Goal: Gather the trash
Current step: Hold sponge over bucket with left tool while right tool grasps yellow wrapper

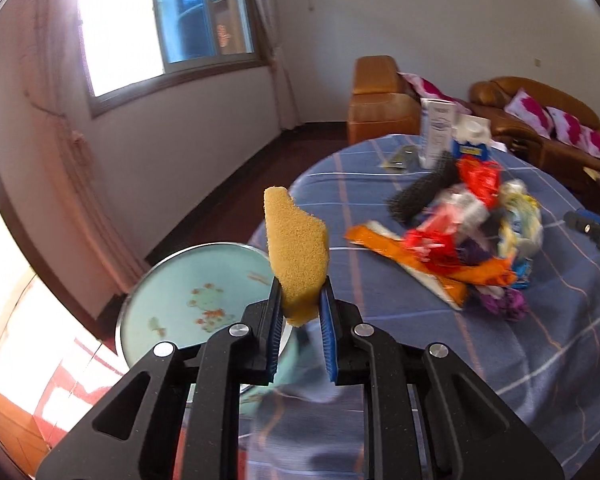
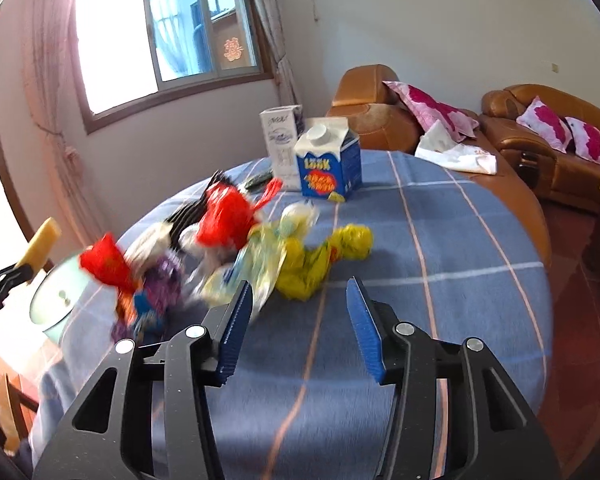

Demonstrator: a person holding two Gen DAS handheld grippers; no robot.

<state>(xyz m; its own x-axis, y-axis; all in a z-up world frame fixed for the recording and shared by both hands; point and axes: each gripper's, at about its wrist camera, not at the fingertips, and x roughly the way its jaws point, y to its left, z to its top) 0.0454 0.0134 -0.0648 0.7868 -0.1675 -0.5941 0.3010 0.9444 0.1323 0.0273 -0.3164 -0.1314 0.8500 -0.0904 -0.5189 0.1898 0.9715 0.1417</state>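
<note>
My left gripper [image 1: 300,300] is shut on a yellow sponge [image 1: 298,252], held upright above the rim of a pale blue enamel basin [image 1: 180,292] at the table's left edge. The sponge [image 2: 42,246] and basin [image 2: 54,300] also show at the left of the right wrist view. A pile of crumpled wrappers [image 1: 464,236] lies on the blue checked tablecloth [image 1: 520,340]. My right gripper [image 2: 300,292] is open and empty just above the cloth, right in front of the pile's yellow wrapper [image 2: 320,260] and red wrapper [image 2: 224,216].
A blue milk carton [image 2: 328,160] and a white carton [image 2: 280,140] stand at the table's far side. A black brush [image 1: 424,192] lies by the pile. Orange sofas [image 2: 540,140] with pink cushions stand behind the table. A white bag [image 2: 456,152] lies at the far edge.
</note>
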